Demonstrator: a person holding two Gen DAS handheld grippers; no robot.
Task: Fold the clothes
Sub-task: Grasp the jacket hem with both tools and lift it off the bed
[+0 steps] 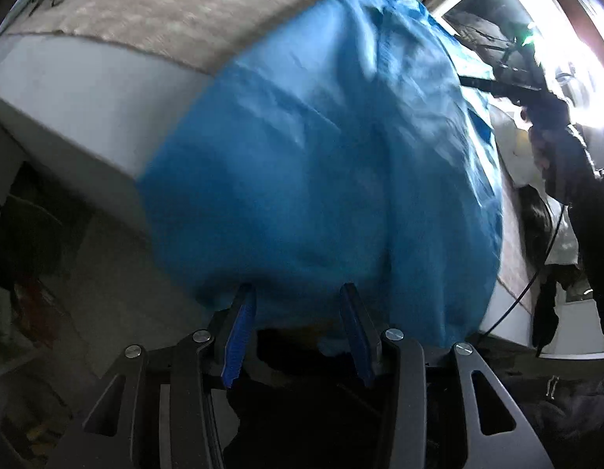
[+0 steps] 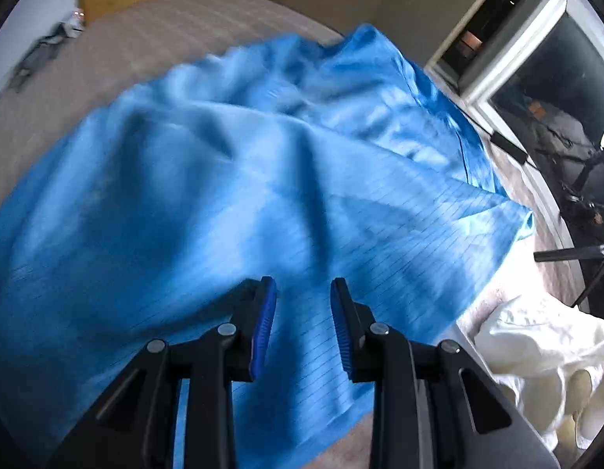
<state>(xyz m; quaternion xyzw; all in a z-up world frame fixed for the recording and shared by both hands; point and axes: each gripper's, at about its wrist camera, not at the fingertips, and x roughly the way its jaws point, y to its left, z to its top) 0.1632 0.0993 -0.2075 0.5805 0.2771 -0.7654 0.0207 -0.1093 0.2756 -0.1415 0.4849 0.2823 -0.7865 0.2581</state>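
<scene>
On the bed [image 2: 153, 27], which has a beige quilted cover, a crumpled blue garment [image 2: 231, 179] with fine pinstripes lies spread, and in the left wrist view one end of it hangs over the mattress edge. At that drooping end the left gripper [image 1: 298, 293] has its jaws parted, the cloth's hem just at the blue-padded fingertips [image 1: 243, 305], nothing clamped between them. Further right, the right gripper [image 2: 303, 287] hovers over the middle of the garment, jaws likewise apart and empty. Beside the blue garment's right corner sits a heap of white cloth [image 2: 536, 355].
</scene>
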